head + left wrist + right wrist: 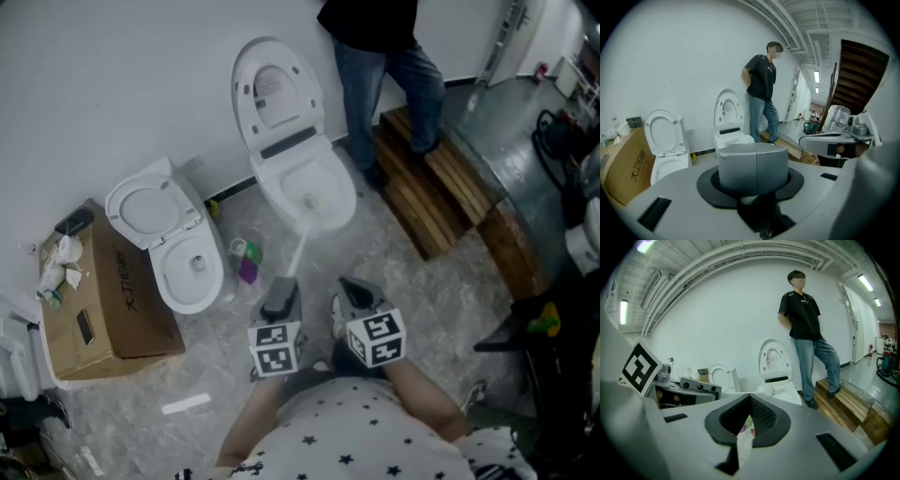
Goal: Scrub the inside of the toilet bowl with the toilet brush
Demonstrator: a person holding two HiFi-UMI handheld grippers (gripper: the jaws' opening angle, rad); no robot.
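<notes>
The white toilet (330,155) stands against the wall with its lid up; it also shows in the left gripper view (727,136) and the right gripper view (780,385). The toilet brush (294,255) has a white shaft that slants from my left gripper (279,298) up into the bowl, where its head rests. My left gripper (754,187) is shut on the brush's grey handle (754,166). My right gripper (354,292) hangs beside it, shut and holding nothing (749,420).
A second white toilet (178,281) stands to the left, next to a cardboard box (103,300). A purple and green bottle (246,262) lies between the toilets. A person (384,56) stands by the wall with one foot on a wooden step (450,187).
</notes>
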